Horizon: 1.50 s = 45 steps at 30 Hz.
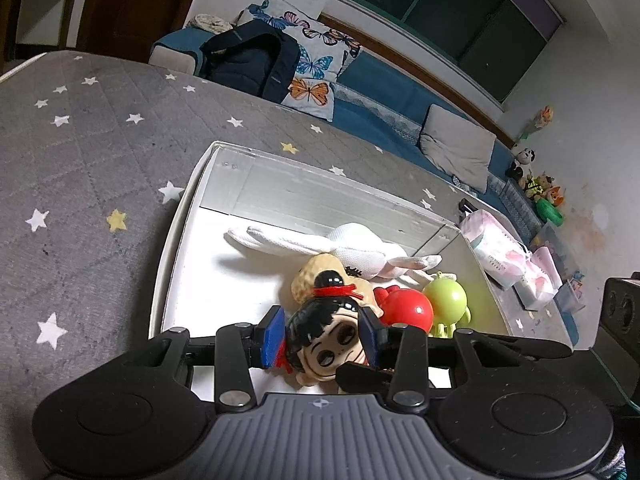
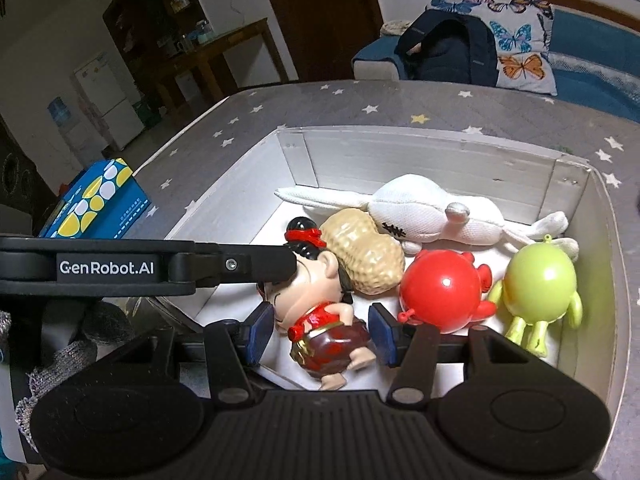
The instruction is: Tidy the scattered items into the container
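A white open box (image 1: 188, 208) (image 2: 240, 196) sits on a grey star-patterned mat. Inside lie a white plush rabbit (image 1: 352, 250) (image 2: 432, 208), a peanut toy (image 1: 312, 272) (image 2: 364, 256), a red round toy (image 1: 408, 310) (image 2: 440, 284) and a green round toy (image 1: 446, 296) (image 2: 540, 280). My left gripper (image 1: 324, 340) is shut on the head of a doll figure (image 1: 324, 344) with black hair and a red band, held inside the box. In the right wrist view the left gripper's finger (image 2: 240, 266) reaches the doll (image 2: 320, 300) from the left. My right gripper (image 2: 316, 330) is open, its blue pads either side of the doll's body.
A blue, yellow and white carton (image 2: 100, 204) stands left of the box. Pink tissue packs (image 1: 496, 248) lie right of it. A sofa with a dark backpack (image 1: 256, 60) and butterfly pillow (image 1: 316, 68) lies beyond the mat.
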Motion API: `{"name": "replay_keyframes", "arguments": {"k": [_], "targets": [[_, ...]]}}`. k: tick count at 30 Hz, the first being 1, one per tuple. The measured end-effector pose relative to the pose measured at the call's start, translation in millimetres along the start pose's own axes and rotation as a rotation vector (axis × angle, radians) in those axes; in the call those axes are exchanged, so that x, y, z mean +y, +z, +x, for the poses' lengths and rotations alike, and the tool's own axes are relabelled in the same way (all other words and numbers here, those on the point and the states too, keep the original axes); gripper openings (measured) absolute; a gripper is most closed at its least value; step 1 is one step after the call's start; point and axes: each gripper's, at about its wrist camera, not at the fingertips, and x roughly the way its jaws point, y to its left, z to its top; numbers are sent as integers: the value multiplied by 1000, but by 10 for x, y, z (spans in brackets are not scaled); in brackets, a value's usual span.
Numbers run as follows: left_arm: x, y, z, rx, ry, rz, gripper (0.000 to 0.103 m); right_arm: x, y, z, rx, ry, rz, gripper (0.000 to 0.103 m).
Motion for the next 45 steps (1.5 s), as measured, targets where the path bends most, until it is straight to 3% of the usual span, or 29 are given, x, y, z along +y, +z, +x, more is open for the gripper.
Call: {"name": "replay_keyframes", "arguments": {"k": [21, 25, 30, 33, 40, 43, 45], "targets": [[-251, -220, -369, -75, 50, 134, 43, 206, -243, -432, -154, -82, -5, 65], [-309, -275, -489, -105, 63, 164, 43, 268, -339, -540, -191, -103, -12, 77], [-371, -408, -617, -130, 95, 202, 43, 380, -478, -657, -217, -146, -23, 77], [-406, -509, -690, -149, 119, 228, 43, 437, -576, -706, -226, -159, -32, 89], [-485, -709, -858, -187, 144, 261, 43, 562, -774, -857, -256, -193, -53, 90], [-509, -781, -924, -197, 151, 271, 43, 594, -833, -901, -268, -205, -57, 100], [-518, -834, -945, -197, 159, 273, 43, 615, -876, -928, -274, -213, -60, 100]]}}
